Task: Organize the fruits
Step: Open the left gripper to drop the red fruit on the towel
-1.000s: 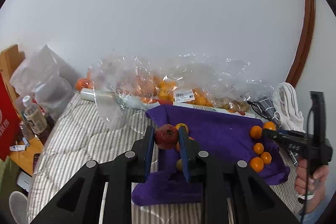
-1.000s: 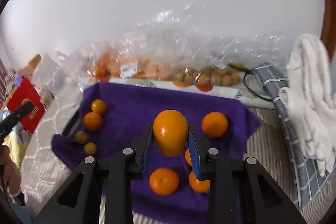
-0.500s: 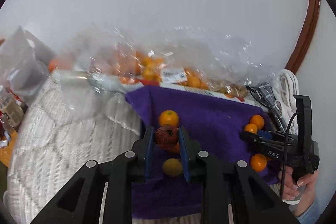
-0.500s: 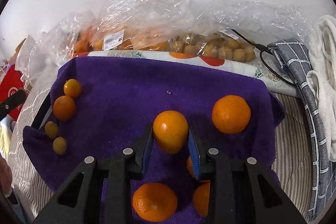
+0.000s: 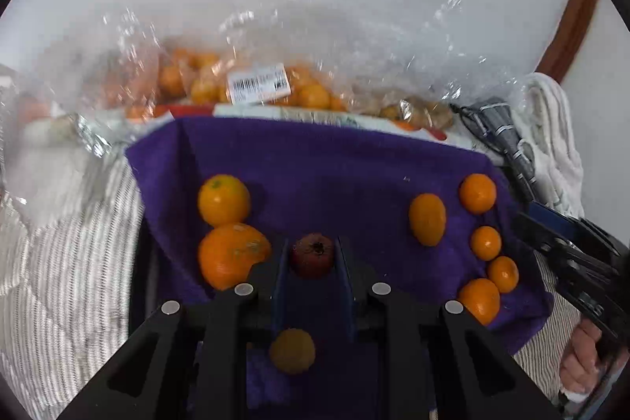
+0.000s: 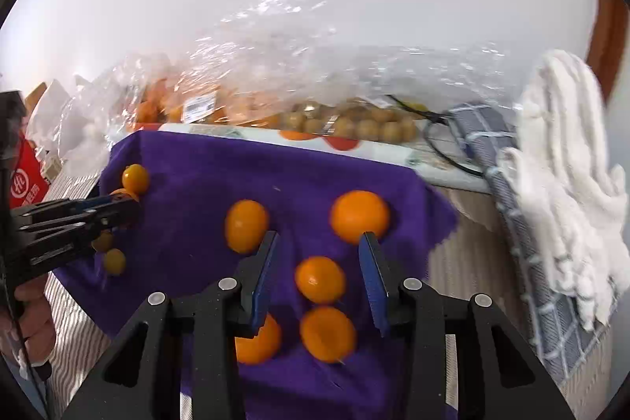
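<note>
A purple cloth (image 5: 334, 176) lies on the striped bed, also in the right wrist view (image 6: 204, 191). My left gripper (image 5: 311, 256) is shut on a small dark red fruit (image 5: 312, 254), low over the cloth beside two oranges (image 5: 230, 254). My right gripper (image 6: 319, 256) is open and empty. An oval orange (image 6: 246, 225) lies just off its left fingertip, a round orange (image 6: 360, 215) off its right. Several small oranges (image 6: 321, 280) lie below the jaws. The same oval orange lies at the right in the left wrist view (image 5: 427, 219).
Clear plastic bags of oranges (image 5: 252, 85) and brown fruits (image 6: 354, 124) line the wall behind the cloth. A white towel (image 6: 563, 160) and grey checked cloth (image 6: 484, 128) lie at the right. A red box (image 6: 23, 180) stands at the left.
My right gripper has opened and let go of the oval orange, which now lies on the cloth. My left gripper has come down toward the cloth with the red fruit.
</note>
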`<state>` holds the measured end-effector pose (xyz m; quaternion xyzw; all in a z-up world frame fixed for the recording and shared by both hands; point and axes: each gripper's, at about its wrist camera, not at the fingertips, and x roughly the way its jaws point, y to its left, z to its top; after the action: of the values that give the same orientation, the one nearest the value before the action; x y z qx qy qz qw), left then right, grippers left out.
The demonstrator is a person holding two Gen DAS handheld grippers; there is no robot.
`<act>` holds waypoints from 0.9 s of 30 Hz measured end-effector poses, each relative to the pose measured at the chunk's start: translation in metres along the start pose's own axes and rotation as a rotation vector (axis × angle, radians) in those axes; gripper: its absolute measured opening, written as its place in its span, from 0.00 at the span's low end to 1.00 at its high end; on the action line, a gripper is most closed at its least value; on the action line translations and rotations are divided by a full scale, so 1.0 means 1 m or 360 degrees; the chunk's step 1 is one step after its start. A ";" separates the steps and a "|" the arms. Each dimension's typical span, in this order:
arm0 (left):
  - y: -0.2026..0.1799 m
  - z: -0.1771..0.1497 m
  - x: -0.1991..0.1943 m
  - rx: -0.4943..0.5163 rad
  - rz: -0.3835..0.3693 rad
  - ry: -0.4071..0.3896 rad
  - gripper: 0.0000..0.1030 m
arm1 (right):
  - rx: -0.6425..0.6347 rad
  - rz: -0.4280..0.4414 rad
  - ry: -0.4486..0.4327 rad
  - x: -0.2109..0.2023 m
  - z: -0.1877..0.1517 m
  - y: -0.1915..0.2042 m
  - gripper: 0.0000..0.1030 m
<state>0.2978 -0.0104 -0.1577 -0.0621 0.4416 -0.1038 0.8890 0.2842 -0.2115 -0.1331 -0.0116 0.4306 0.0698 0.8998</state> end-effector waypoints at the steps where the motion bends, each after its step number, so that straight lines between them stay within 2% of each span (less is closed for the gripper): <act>1: -0.001 0.000 0.003 -0.0012 -0.0003 0.0007 0.22 | 0.0020 0.0003 -0.0010 -0.003 -0.002 -0.004 0.40; 6: -0.002 -0.001 0.012 -0.0004 0.0046 0.0038 0.22 | 0.0110 0.0056 -0.0034 -0.003 -0.009 -0.019 0.40; 13: -0.006 -0.002 0.021 0.0023 0.0071 0.0063 0.22 | 0.0214 0.0092 0.0022 0.011 -0.016 -0.034 0.40; 23: -0.009 -0.001 0.020 0.0018 0.0078 0.0074 0.22 | 0.0219 0.0090 0.0046 0.020 -0.019 -0.034 0.36; 24: -0.009 0.000 0.018 0.0008 0.0060 0.0075 0.22 | 0.0220 0.0089 0.0051 0.020 -0.019 -0.034 0.36; 27: -0.011 0.001 0.003 -0.0024 0.0021 0.0038 0.37 | 0.0214 0.0096 0.0056 0.019 -0.018 -0.033 0.36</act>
<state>0.2987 -0.0218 -0.1571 -0.0646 0.4534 -0.0954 0.8838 0.2862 -0.2437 -0.1601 0.0607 0.4502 0.0676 0.8883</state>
